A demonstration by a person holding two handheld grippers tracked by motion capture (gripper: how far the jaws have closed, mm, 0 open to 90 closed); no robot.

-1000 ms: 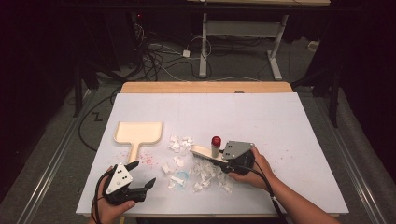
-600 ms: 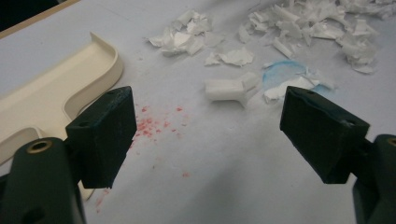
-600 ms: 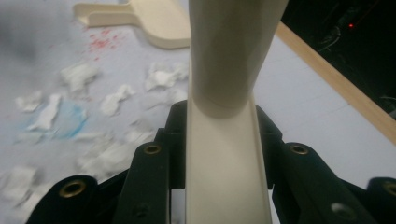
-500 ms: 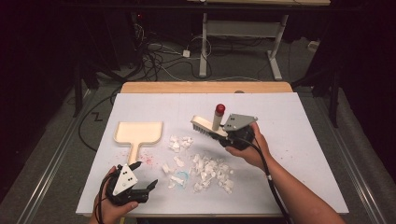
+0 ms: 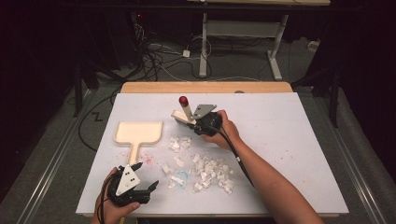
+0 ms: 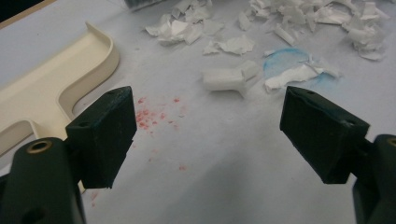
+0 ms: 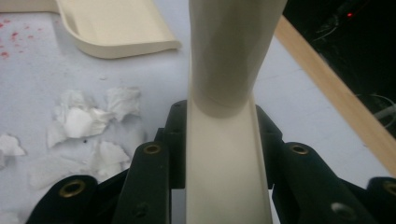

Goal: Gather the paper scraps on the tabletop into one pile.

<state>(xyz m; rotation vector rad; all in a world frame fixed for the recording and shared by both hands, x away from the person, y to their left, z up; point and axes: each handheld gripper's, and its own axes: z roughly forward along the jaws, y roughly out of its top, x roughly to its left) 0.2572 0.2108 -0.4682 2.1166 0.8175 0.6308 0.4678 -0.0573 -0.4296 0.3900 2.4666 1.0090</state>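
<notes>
A white-covered table [image 5: 289, 140] is seen from above, with a cream dustpan [image 5: 138, 132] laid flat at its left. White paper scraps [image 5: 205, 168] are scattered near the front middle, and faint red specks [image 6: 154, 114] are spread beside the dustpan handle. A cream brush [image 5: 183, 114] with a red-tipped handle is clamped by the jaws of the right gripper [image 5: 196, 122] behind the scraps. The left gripper [image 5: 142, 179] is held at the front left edge, its jaws spread wide with nothing between them.

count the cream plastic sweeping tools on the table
2: the dustpan lies flat at the table's left; the brush is clamped in the right hand-held gripper, above the paper scraps.
</notes>
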